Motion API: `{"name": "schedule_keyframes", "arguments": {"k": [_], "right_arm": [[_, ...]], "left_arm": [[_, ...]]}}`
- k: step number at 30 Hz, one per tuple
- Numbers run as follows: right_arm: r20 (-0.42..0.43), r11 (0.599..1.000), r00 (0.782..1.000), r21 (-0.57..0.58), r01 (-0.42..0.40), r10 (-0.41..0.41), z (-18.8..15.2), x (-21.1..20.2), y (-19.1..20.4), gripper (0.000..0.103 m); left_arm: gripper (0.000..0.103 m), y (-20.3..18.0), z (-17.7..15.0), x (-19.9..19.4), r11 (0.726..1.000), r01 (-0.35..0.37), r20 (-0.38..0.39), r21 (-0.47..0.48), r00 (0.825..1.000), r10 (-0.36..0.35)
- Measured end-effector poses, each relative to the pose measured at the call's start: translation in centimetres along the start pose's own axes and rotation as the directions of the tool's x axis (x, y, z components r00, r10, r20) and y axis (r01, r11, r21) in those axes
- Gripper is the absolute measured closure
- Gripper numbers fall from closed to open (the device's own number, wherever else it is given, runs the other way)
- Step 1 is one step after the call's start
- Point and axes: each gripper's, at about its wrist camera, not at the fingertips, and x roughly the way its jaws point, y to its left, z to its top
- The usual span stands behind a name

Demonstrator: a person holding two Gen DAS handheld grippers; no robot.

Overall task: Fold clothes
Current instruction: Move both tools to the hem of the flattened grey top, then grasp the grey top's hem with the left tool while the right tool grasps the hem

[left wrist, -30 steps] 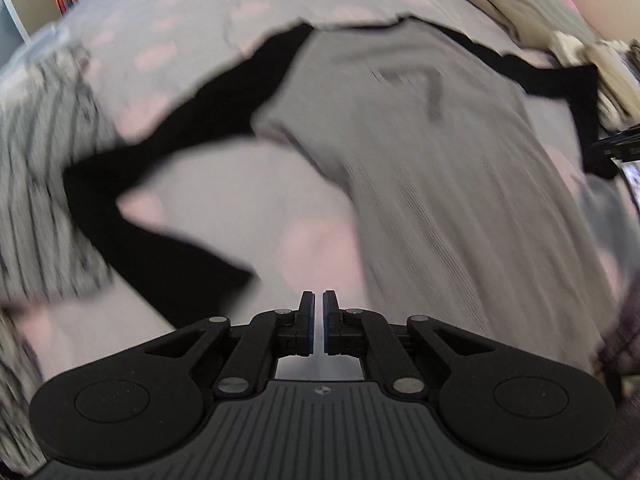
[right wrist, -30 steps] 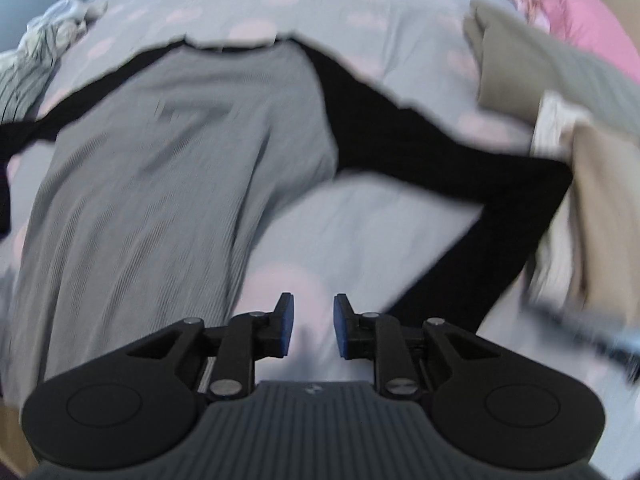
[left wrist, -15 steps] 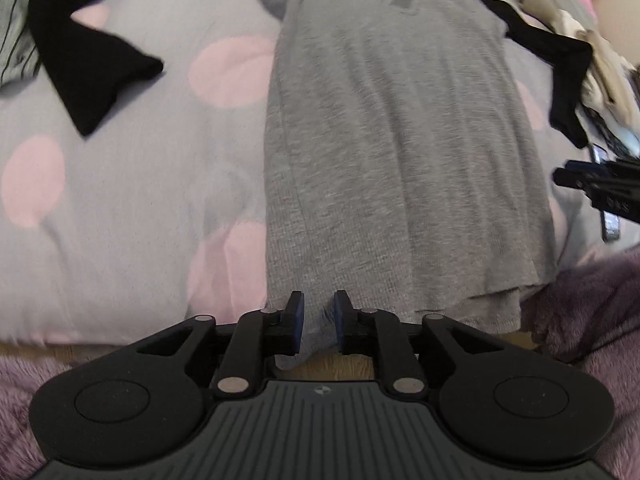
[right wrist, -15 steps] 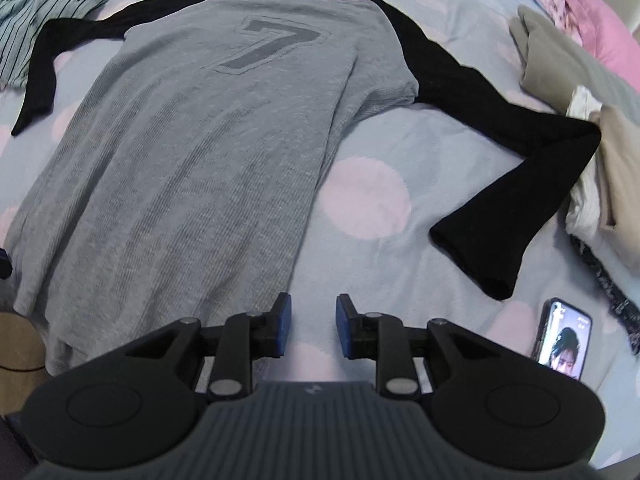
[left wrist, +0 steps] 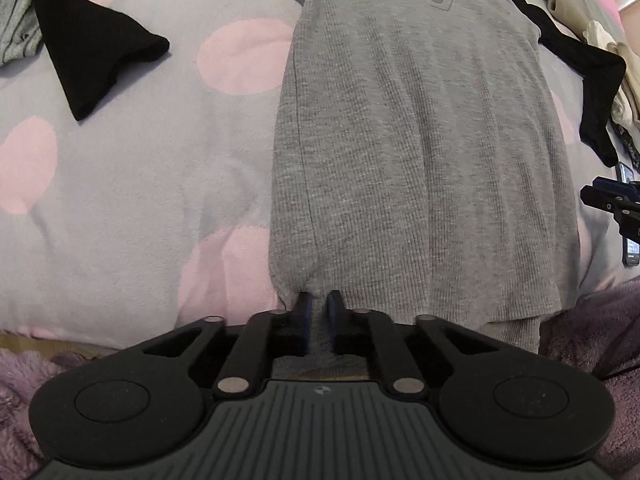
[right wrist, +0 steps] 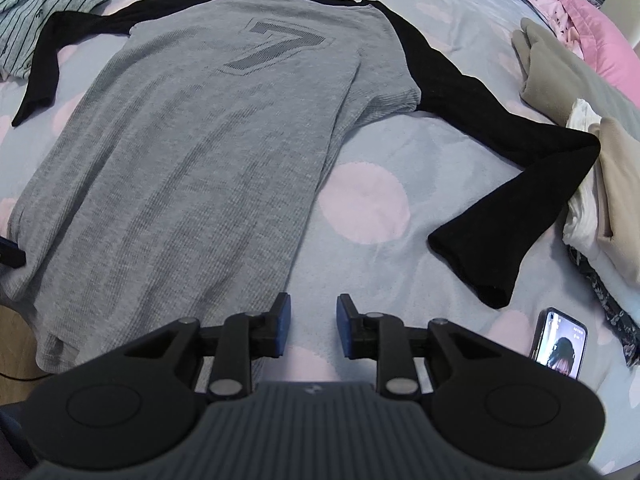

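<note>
I am looking at the grey shirt [right wrist: 192,168] with the number seven and black sleeves, which is lying spread flat across the centre of the right wrist view on the polka-dot bedspread [right wrist: 364,200], its hem hanging off the near edge at the bottom of the frame. My left gripper [left wrist: 318,312] is sitting at the lower centre of its view with the hem's left corner fabric running between its fingers; the jaws are nearly together, but I cannot tell whether they are actually pinching the cloth. My right gripper [right wrist: 312,320] is hovering with its jaws apart over bare bedspread just right of the shirt's right hem edge, holding nothing. The right sleeve [right wrist: 500,208] is trailing toward the lower right, close to a phone [right wrist: 560,344] and a stack of folded clothes [right wrist: 608,200]. I am judging that if only one corner is lifted, the body is likely to skew and bunch; a swinging sleeve could also drag the phone or disturb the stack.
</note>
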Motion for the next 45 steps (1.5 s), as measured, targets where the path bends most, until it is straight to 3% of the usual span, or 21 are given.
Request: {"name": "schedule_keyframes", "arguments": {"k": [5,7,13,20,23,34,36,37,40,45], "right_arm": [[-0.019,1.0,1.0,0.01,-0.006,0.006,-0.5,-0.1,-0.4,0.075],[-0.03,1.0,1.0,0.021,-0.008,0.009,-0.7,0.0,-0.6,0.075],[-0.04,0.999,0.999,0.03,-0.017,0.018,-0.8,-0.1,-0.5,0.075],[-0.078,0.99,0.992,0.107,-0.092,0.101,-1.2,-0.1,-1.3,0.076],[-0.104,0.978,0.983,0.159,-0.134,0.152,-1.6,0.1,-1.5,0.082],[-0.149,0.93,0.929,0.202,-0.306,0.338,-1.3,1.3,0.7,0.08],[-0.162,0.933,0.927,0.188,-0.306,0.337,-1.1,1.7,1.2,0.092],[-0.159,0.932,0.926,0.179,-0.314,0.342,-1.0,1.6,1.3,0.098],[-0.139,0.926,0.92,0.151,-0.345,0.365,-0.8,0.9,1.9,0.098],[-0.035,0.884,0.884,0.03,-0.466,0.467,0.5,-1.9,4.0,0.097]], "left_arm": [[0.101,1.3,-0.8,-3.7,0.997,0.075,0.022,-0.005,0.997,-0.075],[0.101,2.1,-0.8,-5.5,0.997,0.072,0.047,-0.004,0.996,-0.072],[0.101,5.0,0.5,-7.6,0.995,-0.051,0.057,-0.082,0.997,0.056],[0.101,7.8,2.5,-3.4,0.976,-0.123,-0.027,-0.182,0.992,0.12],[0.101,7.6,2.4,-2.8,0.979,-0.139,-0.037,-0.151,0.99,0.135],[0.101,5.7,1.5,-2.9,0.985,-0.143,-0.016,-0.101,0.99,0.142],[0.101,5.5,1.4,-3.0,0.985,-0.14,-0.011,-0.102,0.99,0.139],[0.101,5.5,1.3,-3.0,0.985,-0.138,-0.009,-0.103,0.99,0.138],[0.101,5.2,1.2,-3.1,0.985,-0.136,-0.004,-0.104,0.991,0.136],[0.101,4.5,1.3,-2.8,0.985,-0.148,-0.01,-0.09,0.989,0.148]]}}
